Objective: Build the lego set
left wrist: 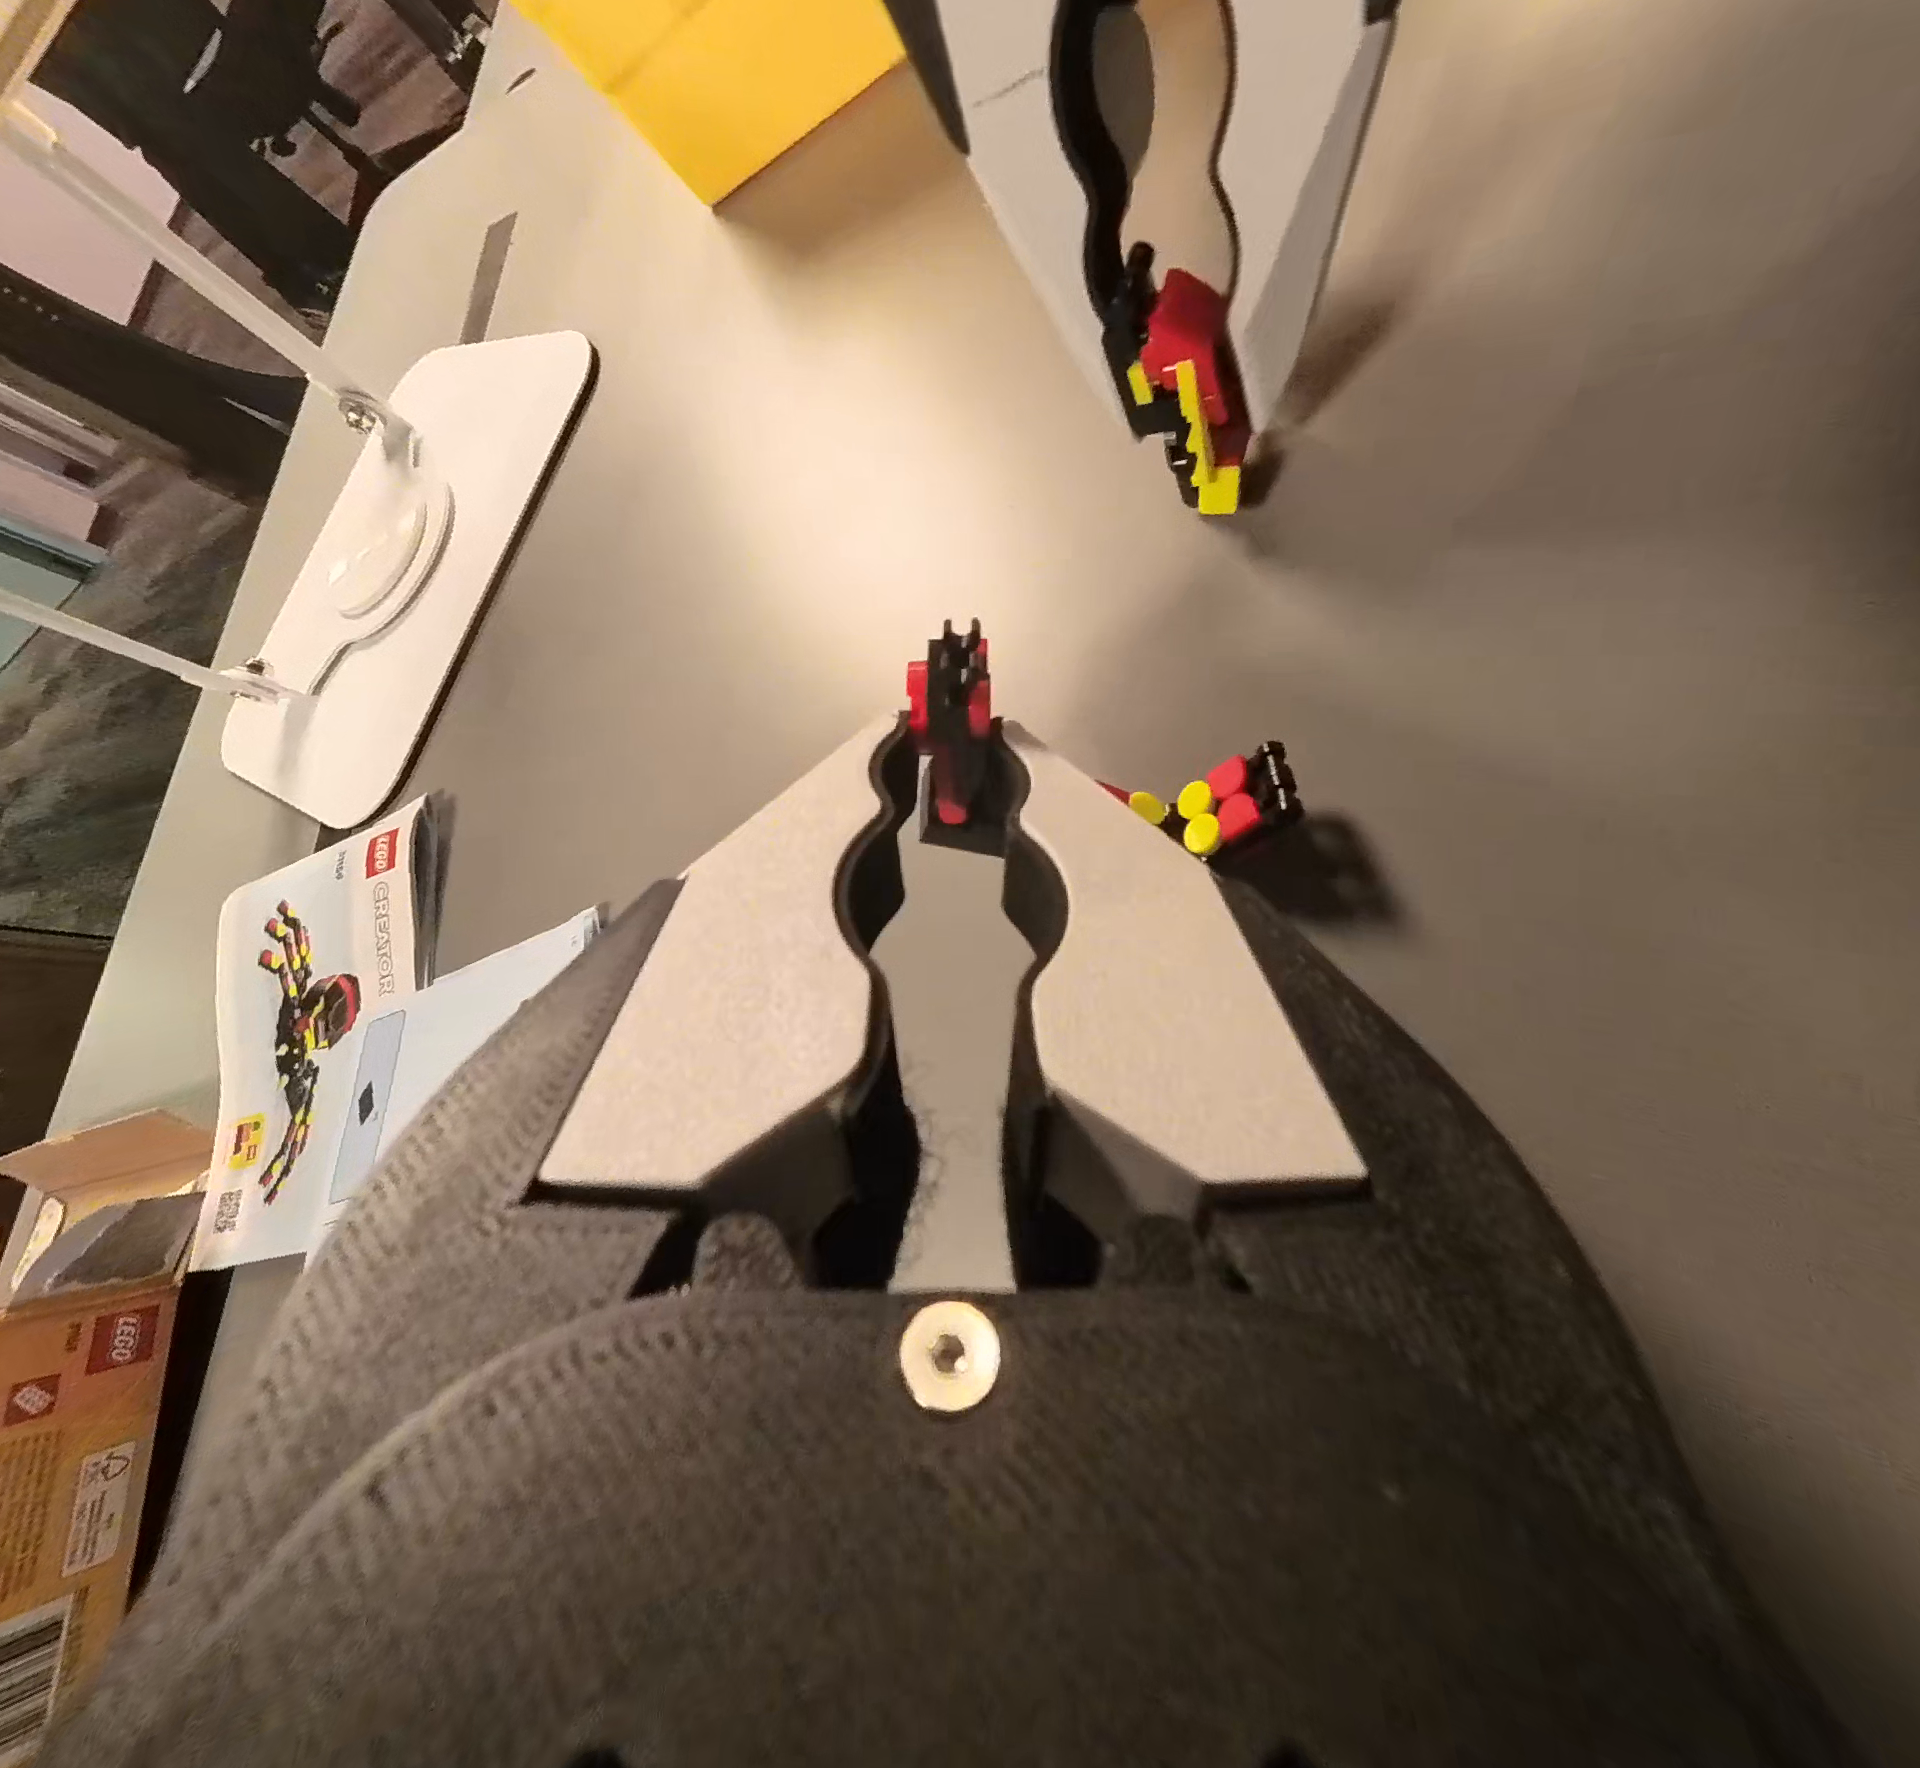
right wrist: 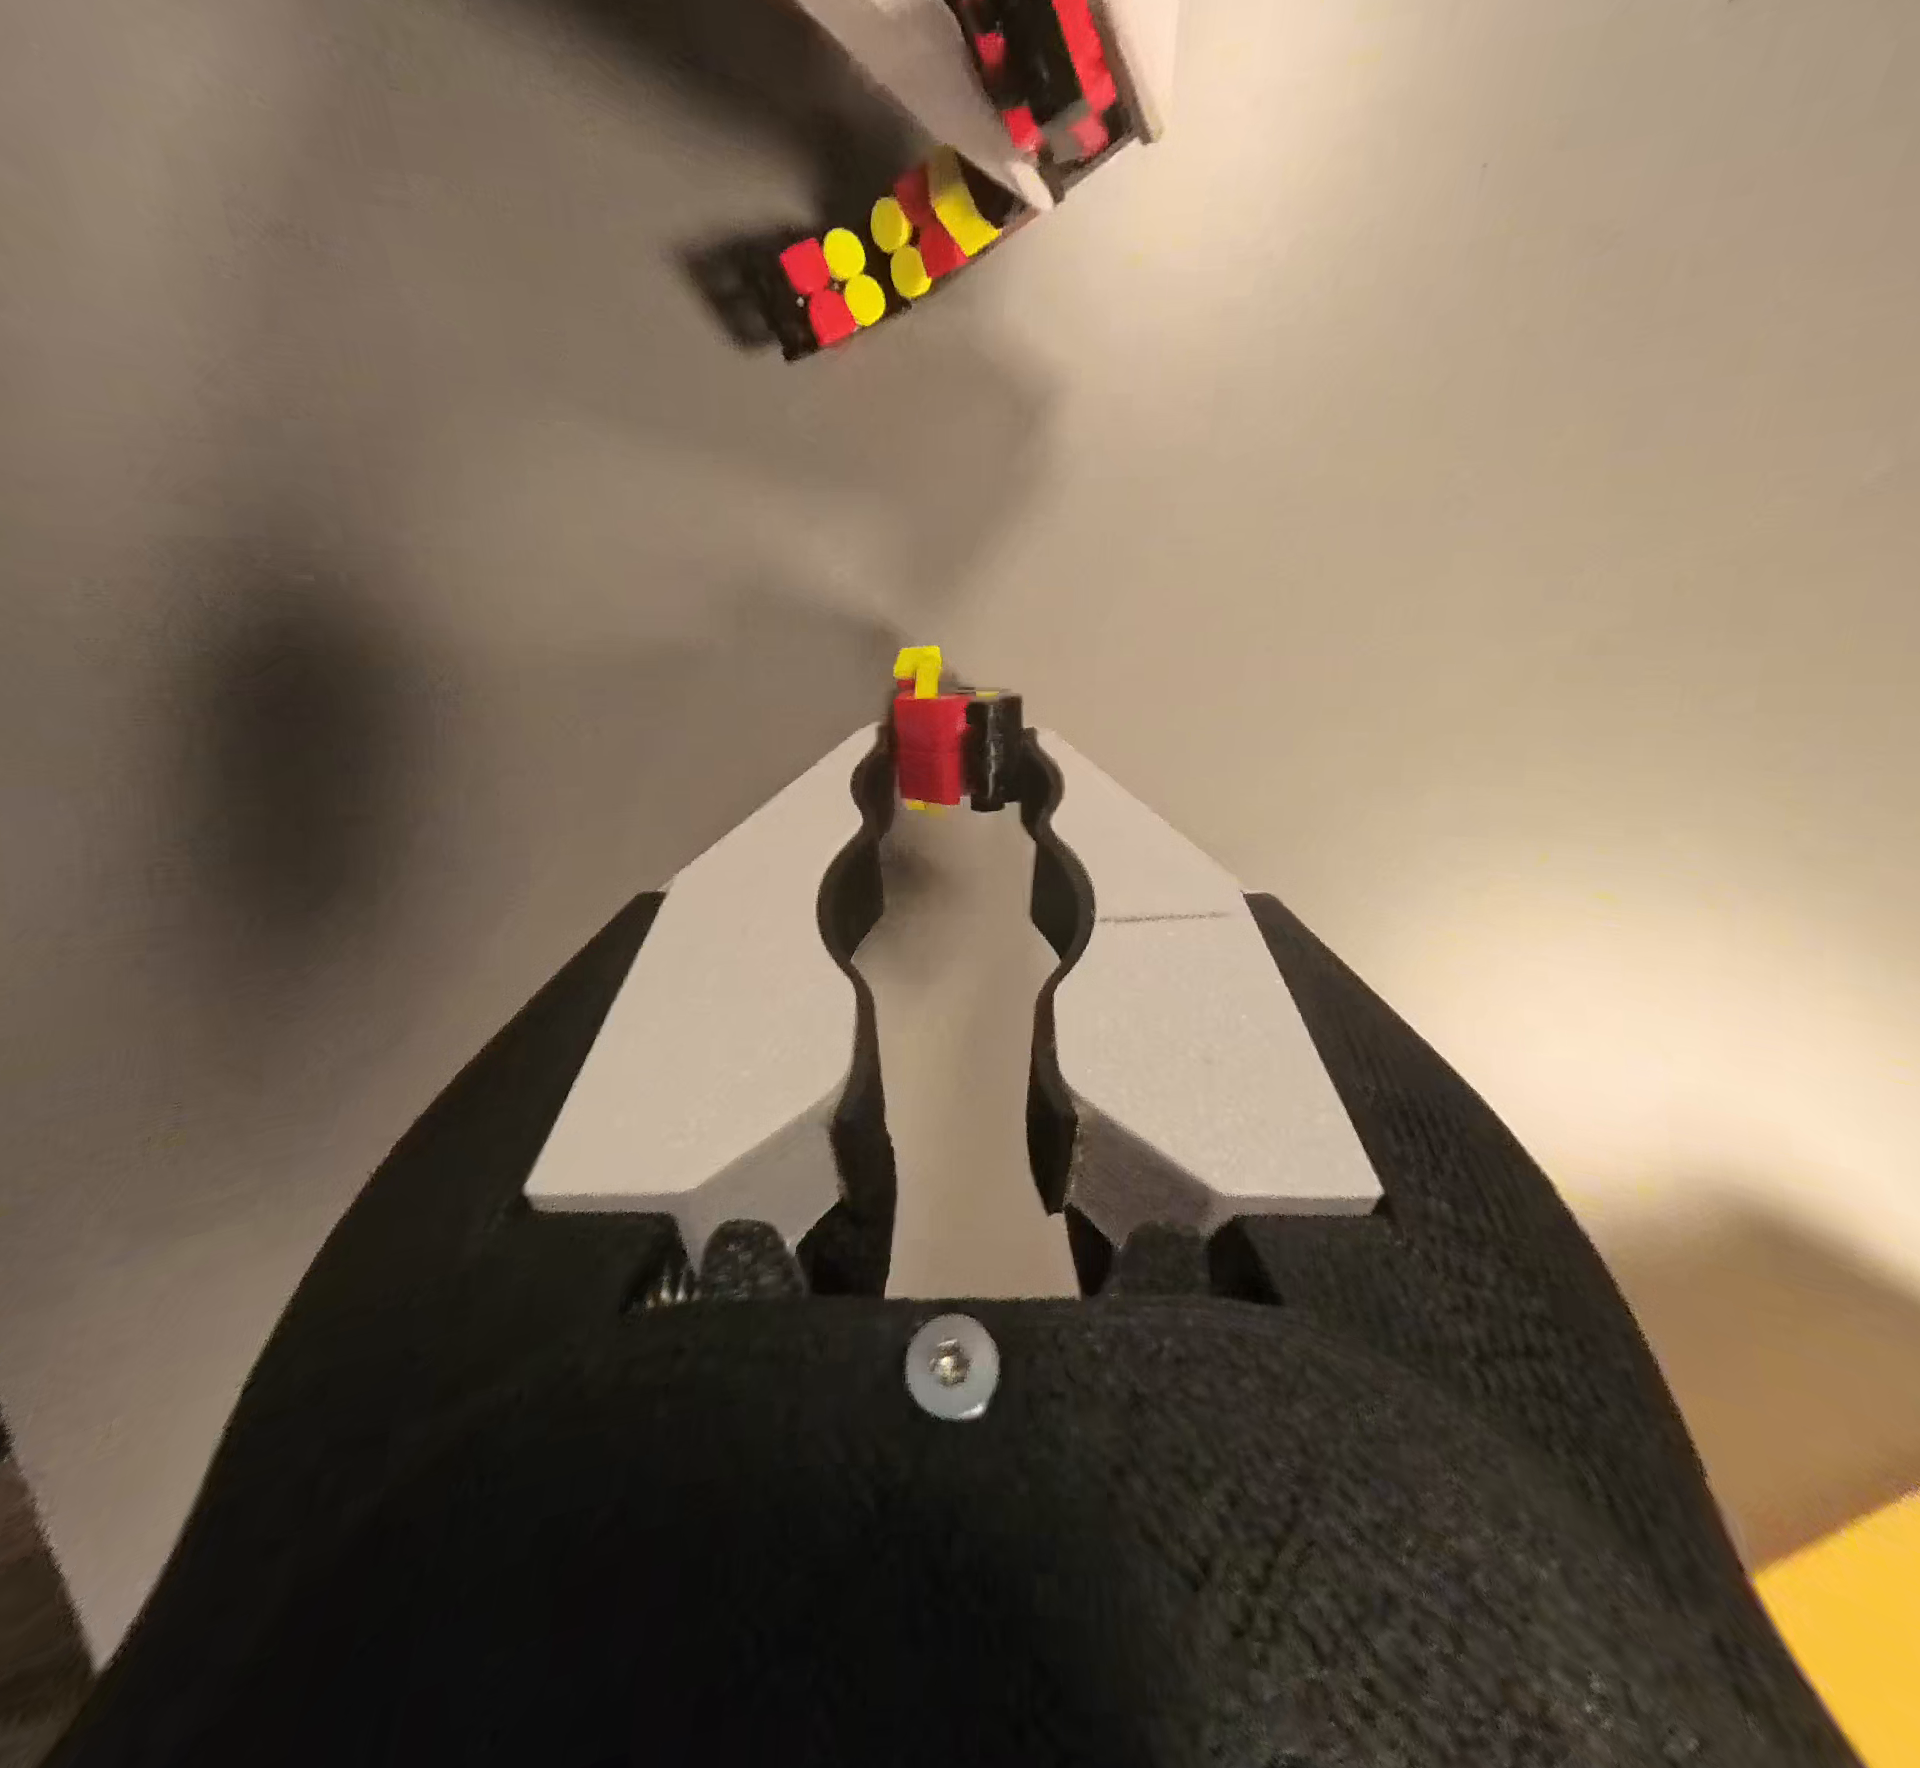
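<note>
My left gripper is shut on a small red and black lego piece above the grey table; it also shows at the top of the right wrist view. My right gripper is shut on a red, black and yellow stepped lego assembly; in the left wrist view it comes in from the top with that assembly touching or just above the table. A third lego assembly with red and yellow round studs lies on the table beside my left gripper and shows in the right wrist view.
A yellow bin stands at the far side. A white stand base with clear posts sits at the left. The instruction booklet and an open cardboard lego box lie near the left edge. My right fingertips sit around 9 cm from my left ones.
</note>
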### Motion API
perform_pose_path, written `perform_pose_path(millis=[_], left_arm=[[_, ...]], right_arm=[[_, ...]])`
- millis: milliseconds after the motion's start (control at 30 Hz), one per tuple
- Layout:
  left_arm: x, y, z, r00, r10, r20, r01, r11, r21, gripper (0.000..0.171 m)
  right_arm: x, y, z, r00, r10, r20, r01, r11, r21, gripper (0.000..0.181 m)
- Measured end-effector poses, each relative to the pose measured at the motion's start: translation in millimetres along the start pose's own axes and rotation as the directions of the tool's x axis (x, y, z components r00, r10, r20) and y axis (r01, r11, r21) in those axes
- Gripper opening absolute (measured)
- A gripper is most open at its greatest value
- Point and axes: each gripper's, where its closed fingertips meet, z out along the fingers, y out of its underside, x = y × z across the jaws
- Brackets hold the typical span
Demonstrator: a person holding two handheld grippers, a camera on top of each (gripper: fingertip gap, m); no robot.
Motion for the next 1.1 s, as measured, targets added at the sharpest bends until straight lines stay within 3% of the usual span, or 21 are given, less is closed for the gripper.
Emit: perform_pose_path(millis=[267, 467, 600, 700, 800, 967, 1100], left_arm=[[-1, 3, 1, 1.000, -0.029, -0.010, 0.029, 1.000, 0.009, 0.012], [-1, 4, 2, 0.999, -0.050, -0.021, 0.051, 0.999, 0.010, 0.012], [1, 4, 2, 0.998, -0.058, -0.037, 0.059, 0.998, 0.009, 0.012], [7, 1, 1, 0.996, -0.053, -0.071, 0.055, 0.998, 0.016, 0.012], [17, -4, 1, 0.988, -0.063, -0.142, 0.066, 0.998, 0.016, 0.012], [30, -8, 0, 0.977, -0.060, -0.204, 0.059, 0.998, -0.013, 0.012], [31, -7, -2, 0.979, -0.040, -0.198, 0.035, 0.999, -0.027, 0.012]], right_arm=[[-1, -2, 11, 0.997, 0.024, -0.069, -0.007, 0.972, 0.233, 0.024], [7, -5, 9, 0.977, -0.069, -0.199, 0.120, 0.959, 0.257, 0.022], [3, -8, 8, 0.995, 0.097, -0.034, -0.086, 0.964, 0.251, 0.022], [7, -6, 7, 0.958, 0.275, 0.076, -0.284, 0.943, 0.174, 0.022], [1, -7, 6, 0.937, 0.315, 0.150, -0.331, 0.939, 0.094, 0.022], [-8, 7, 1, 0.932, 0.325, 0.161, -0.284, 0.930, -0.233, 0.021], [0, 21, -7, 0.977, 0.207, 0.056, -0.146, 0.831, -0.536, 0.022]])
